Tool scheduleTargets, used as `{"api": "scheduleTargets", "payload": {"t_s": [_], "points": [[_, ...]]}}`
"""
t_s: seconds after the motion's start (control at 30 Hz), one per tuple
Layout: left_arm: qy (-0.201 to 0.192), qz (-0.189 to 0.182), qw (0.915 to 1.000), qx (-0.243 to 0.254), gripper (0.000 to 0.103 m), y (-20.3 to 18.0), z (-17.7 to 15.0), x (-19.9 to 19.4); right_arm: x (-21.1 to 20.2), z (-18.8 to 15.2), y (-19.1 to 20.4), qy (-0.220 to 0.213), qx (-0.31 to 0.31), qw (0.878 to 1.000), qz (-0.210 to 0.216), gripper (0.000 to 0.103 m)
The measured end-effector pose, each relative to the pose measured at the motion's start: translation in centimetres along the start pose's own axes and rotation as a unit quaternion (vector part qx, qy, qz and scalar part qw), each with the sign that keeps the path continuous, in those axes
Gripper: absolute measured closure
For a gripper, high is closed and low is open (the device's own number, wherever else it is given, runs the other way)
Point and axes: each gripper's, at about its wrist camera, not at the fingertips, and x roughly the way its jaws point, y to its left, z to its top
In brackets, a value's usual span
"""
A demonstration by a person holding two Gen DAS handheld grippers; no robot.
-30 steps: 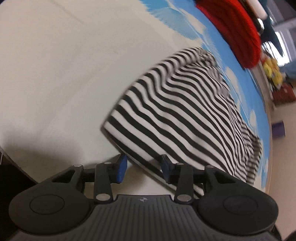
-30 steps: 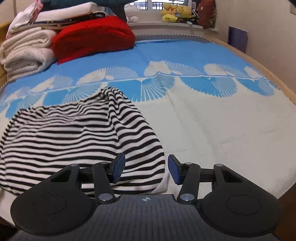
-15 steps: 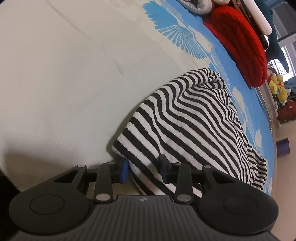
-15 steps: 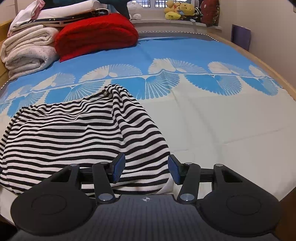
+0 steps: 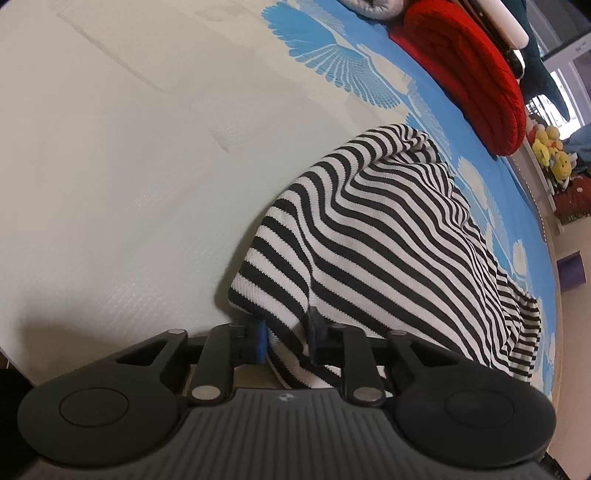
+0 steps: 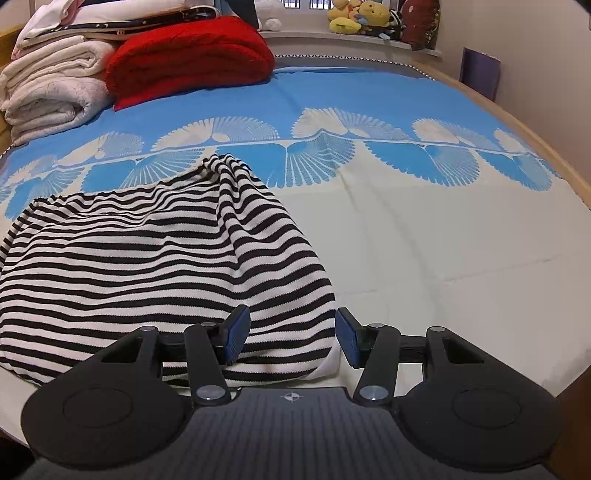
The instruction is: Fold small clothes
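A black-and-white striped garment (image 5: 373,240) lies rumpled on the bed near its front edge; it also shows in the right wrist view (image 6: 147,266). My left gripper (image 5: 286,338) is shut on the garment's near left corner, and the cloth bunches between the blue pads. My right gripper (image 6: 291,338) is open, and its pads straddle the garment's near right corner, which lies between them.
The bedspread (image 6: 424,240) is cream near me and blue with fan prints farther back. A red folded blanket (image 6: 192,59) and white folded towels (image 6: 51,92) sit at the far left. Stuffed toys (image 6: 358,18) line the far sill. The wooden bed edge (image 6: 546,151) runs along the right.
My left gripper moved in onto the garment's corner and closed on it. The right gripper edged forward slightly and stayed open.
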Motion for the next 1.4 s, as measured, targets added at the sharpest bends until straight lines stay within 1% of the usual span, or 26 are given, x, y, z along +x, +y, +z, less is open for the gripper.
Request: {"api": "scheduleTargets", "payload": {"t_s": [0.03, 0.2, 0.37, 0.47, 0.53, 0.6, 0.7, 0.77, 0.8, 0.83, 0.87, 0.93, 0.97, 1.0, 1.03, 1.07, 1.17, 1.23, 1.27, 1.3, 1.33, 1.4], "points": [[-0.001, 0.0, 1.0, 0.004, 0.088, -0.1, 0.0, 0.0, 0.0, 0.0, -0.1, 0.001, 0.001, 1.0, -0.001, 0.05], [-0.015, 0.002, 0.9994, 0.031, 0.092, -0.7, -0.2, -0.8, 0.0, 0.1, -0.1, 0.001, 0.005, 1.0, -0.001, 0.05], [-0.05, -0.003, 0.9976, 0.047, 0.094, -1.0, -0.1, -3.0, 0.0, 0.4, 0.5, -0.006, 0.007, 1.0, -0.006, 0.05], [-0.068, -0.005, 0.9968, 0.042, 0.094, -0.5, 0.1, -4.7, 0.0, 0.7, 0.9, -0.014, 0.007, 1.0, -0.011, 0.05], [-0.086, 0.012, 0.995, 0.048, 0.094, -0.3, 0.2, -5.7, 0.0, 1.0, 1.0, -0.021, 0.008, 1.0, -0.013, 0.05], [-0.104, 0.038, 0.9921, 0.06, 0.094, -0.3, 0.3, -6.5, -0.2, 1.2, 0.9, -0.029, 0.013, 0.999, -0.014, 0.05], [-0.107, 0.072, 0.9891, 0.071, 0.094, -0.2, 0.4, -6.5, -0.6, 1.5, 0.4, -0.041, 0.023, 0.999, -0.015, 0.05], [-0.109, 0.084, 0.9869, 0.084, 0.094, -0.8, 0.1, -6.4, -0.8, 1.6, -0.2, -0.046, 0.033, 0.998, -0.013, 0.05], [-0.116, 0.089, 0.9843, 0.099, 0.094, -1.5, -0.1, -6.8, -0.9, 1.8, -0.5, -0.049, 0.038, 0.998, -0.014, 0.05], [-0.13, 0.09, 0.9794, 0.126, 0.094, -2.8, -0.4, -7.2, -1.0, 1.9, -0.9, -0.051, 0.046, 0.998, -0.015, 0.05], [-0.148, 0.085, 0.9722, 0.16, 0.094, -4.4, -0.9, -7.9, -1.1, 2.0, -1.5, -0.054, 0.057, 0.997, -0.015, 0.05], [-0.18, 0.065, 0.9531, 0.234, 0.094, -8.8, -2.5, -9.4, -1.3, 2.2, -2.5, -0.058, 0.078, 0.995, -0.016, 0.05], [-0.193, 0.049, 0.9427, 0.268, 0.094, -11.2, -3.4, -10.0, -1.4, 2.4, -3.1, -0.061, 0.089, 0.994, -0.015, 0.05], [-0.202, 0.025, 0.9321, 0.299, 0.094, -13.8, -4.5, -10.5, -1.6, 2.6, -3.5, -0.065, 0.096, 0.993, -0.012, 0.05], [-0.205, -0.002, 0.9237, 0.324, 0.094, -16.3, -5.6, -10.9, -1.8, 2.8, -3.8, -0.07, 0.101, 0.992, -0.008, 0.052], [-0.202, -0.026, 0.9176, 0.341, 0.094, -18.4, -6.6, -11.0, -2.0, 3.0, -4.1, -0.078, 0.105, 0.991, -0.002, 0.056], [-0.182, -0.102, 0.8904, 0.405, 0.095, -25.3, -11.5, -10.5, -2.6, 3.4, -4.9, -0.098, 0.106, 0.989, 0.0, 0.065], [-0.148, -0.156, 0.8697, 0.444, 0.095, -29.2, -15.6, -9.1, -2.9, 3.6, -5.8, -0.105, 0.113, 0.988, 0.0, 0.067], [-0.122, -0.173, 0.8629, 0.459, 0.094, -30.6, -17.4, -8.0, -3.0, 3.6, -6.3, -0.107, 0.118, 0.987, 0.0, 0.067], [-0.083, -0.186, 0.8572, 0.473, 0.093, -32.0, -19.3, -6.4, -3.1, 3.6, -6.8, -0.109, 0.122, 0.986, -0.001, 0.067], [-0.041, -0.189, 0.8529, 0.485, 0.09, -32.9, -20.8, -4.5, -3.2, 3.6, -7.3, -0.111, 0.126, 0.986, -0.002, 0.067], [0.046, -0.176, 0.8458, 0.501, 0.086, -33.9, -23.0, -1.0, -3.4, 3.7, -8.4, -0.112, 0.133, 0.985, 0.0, 0.067]]}}
